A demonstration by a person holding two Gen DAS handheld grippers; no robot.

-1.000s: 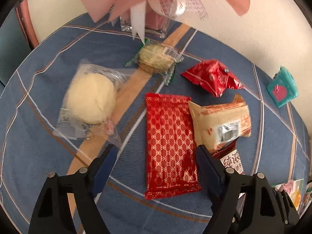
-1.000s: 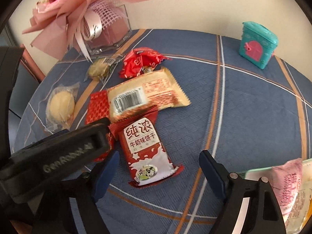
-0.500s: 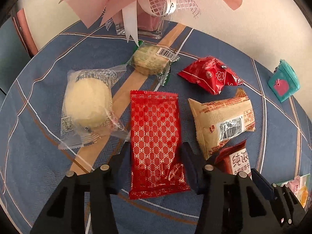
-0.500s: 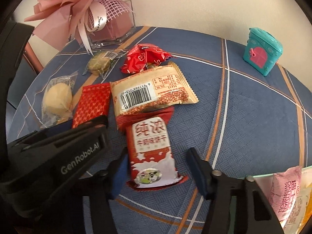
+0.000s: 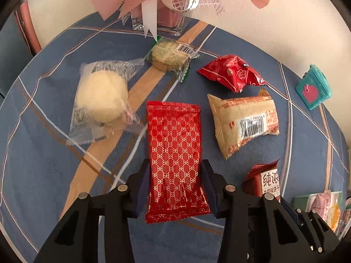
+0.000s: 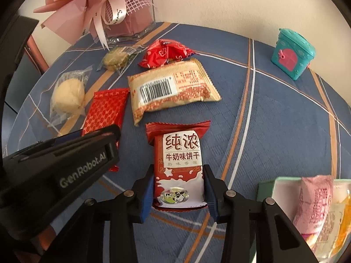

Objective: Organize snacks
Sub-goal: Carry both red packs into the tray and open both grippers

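Observation:
My left gripper (image 5: 175,175) is shut on a flat red packet with a gold pattern (image 5: 174,151), its pads against both long edges. My right gripper (image 6: 178,178) is shut on a red and white milk biscuit packet (image 6: 178,164). The left gripper's body (image 6: 65,166) fills the lower left of the right wrist view. Loose on the blue tablecloth lie a tan packet with a barcode (image 5: 243,122), a crumpled red packet (image 5: 232,72), a round pale bun in clear wrap (image 5: 102,98) and a greenish cake in clear wrap (image 5: 170,55).
A green-rimmed tray (image 6: 267,188) with a pink packet (image 6: 313,201) and others sits at lower right. A pink bouquet in a glass box (image 6: 129,22) stands at the back. A teal toy chest (image 6: 291,52) stands at the far right by the wall.
Both grippers have closed from wide open onto their packets. The left one drew over the red patterned packet, the right one centred on the milk biscuit packet.

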